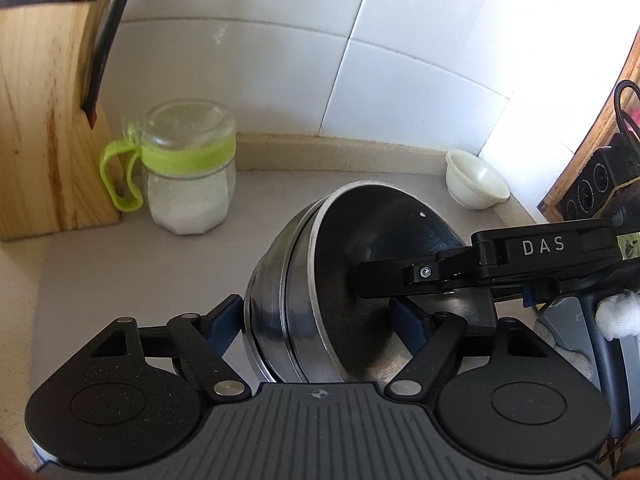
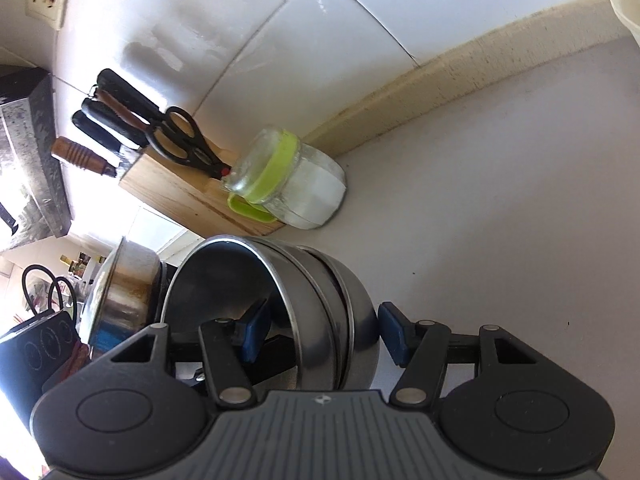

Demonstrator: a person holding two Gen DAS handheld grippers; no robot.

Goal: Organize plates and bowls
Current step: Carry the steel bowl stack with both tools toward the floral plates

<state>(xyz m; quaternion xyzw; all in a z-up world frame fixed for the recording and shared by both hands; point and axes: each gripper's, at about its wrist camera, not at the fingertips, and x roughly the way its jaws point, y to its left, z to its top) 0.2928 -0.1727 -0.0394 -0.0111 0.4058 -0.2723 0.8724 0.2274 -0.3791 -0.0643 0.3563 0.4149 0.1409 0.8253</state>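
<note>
Both grippers straddle the tilted stack of nested steel bowls (rims facing right): left gripper and right gripper each spread wide around its walls.

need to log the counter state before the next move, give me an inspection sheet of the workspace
surface: pale countertop against a white tiled wall, beige upstand at the back.
job's things: nested steel bowls tipped on edge; small white bowl upright near the back corner.
clutter: wooden knife block with knives and scissors; lidded glass jar with a green band, beside the block.
grippers: left hand-held gripper straddles the steel bowls; right hand-held gripper also straddles their walls, one finger inside the inner bowl. Whether either grips firmly cannot be told.
cables: black cable at the right edge.
surroundings: wall socket; steel pot beyond the bowls.
</note>
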